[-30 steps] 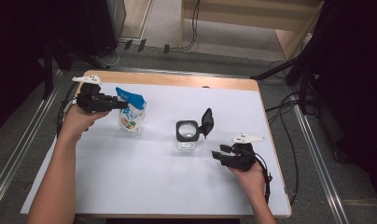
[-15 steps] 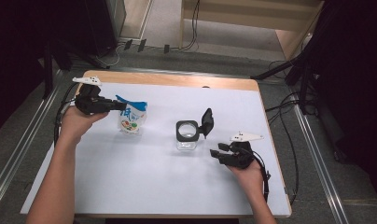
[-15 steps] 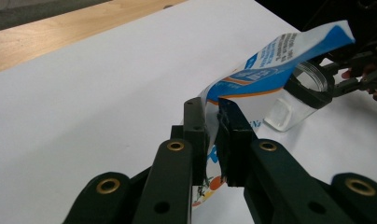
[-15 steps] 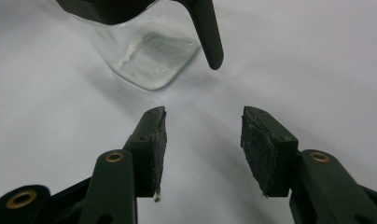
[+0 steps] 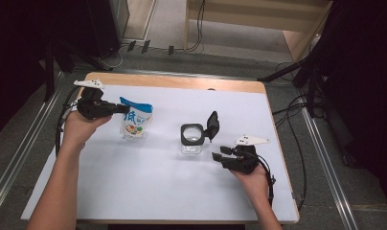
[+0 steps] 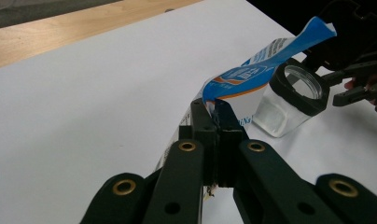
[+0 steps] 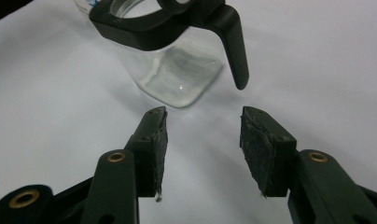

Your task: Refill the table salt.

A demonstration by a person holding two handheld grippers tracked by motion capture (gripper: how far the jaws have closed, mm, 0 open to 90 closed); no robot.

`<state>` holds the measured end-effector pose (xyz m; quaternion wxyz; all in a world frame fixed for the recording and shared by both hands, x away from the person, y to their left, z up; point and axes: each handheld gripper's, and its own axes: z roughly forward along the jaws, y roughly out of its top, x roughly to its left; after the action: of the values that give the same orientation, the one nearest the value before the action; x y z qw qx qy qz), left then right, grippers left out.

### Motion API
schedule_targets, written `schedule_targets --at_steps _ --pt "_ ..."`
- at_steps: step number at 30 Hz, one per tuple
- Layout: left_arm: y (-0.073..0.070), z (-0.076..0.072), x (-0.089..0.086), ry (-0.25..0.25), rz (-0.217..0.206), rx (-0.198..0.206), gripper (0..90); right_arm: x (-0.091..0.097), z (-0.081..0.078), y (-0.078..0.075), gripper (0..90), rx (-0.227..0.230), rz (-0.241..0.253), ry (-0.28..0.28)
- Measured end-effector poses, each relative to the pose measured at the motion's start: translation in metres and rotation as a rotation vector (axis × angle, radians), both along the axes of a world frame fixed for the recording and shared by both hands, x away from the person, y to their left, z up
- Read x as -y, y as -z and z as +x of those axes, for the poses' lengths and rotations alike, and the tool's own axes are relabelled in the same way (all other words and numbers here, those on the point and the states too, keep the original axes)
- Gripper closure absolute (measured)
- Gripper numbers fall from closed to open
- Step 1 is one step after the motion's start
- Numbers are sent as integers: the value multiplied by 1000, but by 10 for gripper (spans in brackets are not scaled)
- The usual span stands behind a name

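**Pouch gripped at the left, jar waiting at the right**

At the left of the table (image 5: 158, 191), the left hand-held gripper (image 5: 119, 109) has just been closed, and its jaws are now seen pinched flat on the upper edge of the pouch (image 5: 135, 123). In the earlier high views the pouch stood upright just beside the jaws; it stands at the same spot now, with its torn blue top flaring away from the grip. From this it may be judged that the pouch has been secured and is ready to be lifted toward the jar (image 5: 192, 139), probably for pouring.

Near the middle, the clear jar is set upright on the table, well apart from the pouch, its black collar open and its hinged lid (image 5: 212, 125) tipped back. Just to its right, the right hand-held gripper (image 5: 216, 154) is held low with its jaws partly parted and nothing between them; the jar lies just ahead of its pads (image 7: 155, 140), untouched.

A white sheet is laid over the table, with bare wood showing along the far edge. Beyond it, a grey floor, cables and dark stands can be made out.
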<state>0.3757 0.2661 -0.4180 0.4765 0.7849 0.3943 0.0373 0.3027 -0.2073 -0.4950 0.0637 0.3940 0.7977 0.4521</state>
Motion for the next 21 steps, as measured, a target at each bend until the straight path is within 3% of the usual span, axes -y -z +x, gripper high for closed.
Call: schedule_targets --at_steps 10,16,21 --pt "-22 -17 17 -33 12 24 900 -5 -12 -20 555 32 38 -21" --pt "-37 -30 24 12 -26 80 900 -26 -23 -29 579 57 12 -73" --pt "-42 -37 28 6 -9 83 900 -45 -28 -32 580 60 21 -120"
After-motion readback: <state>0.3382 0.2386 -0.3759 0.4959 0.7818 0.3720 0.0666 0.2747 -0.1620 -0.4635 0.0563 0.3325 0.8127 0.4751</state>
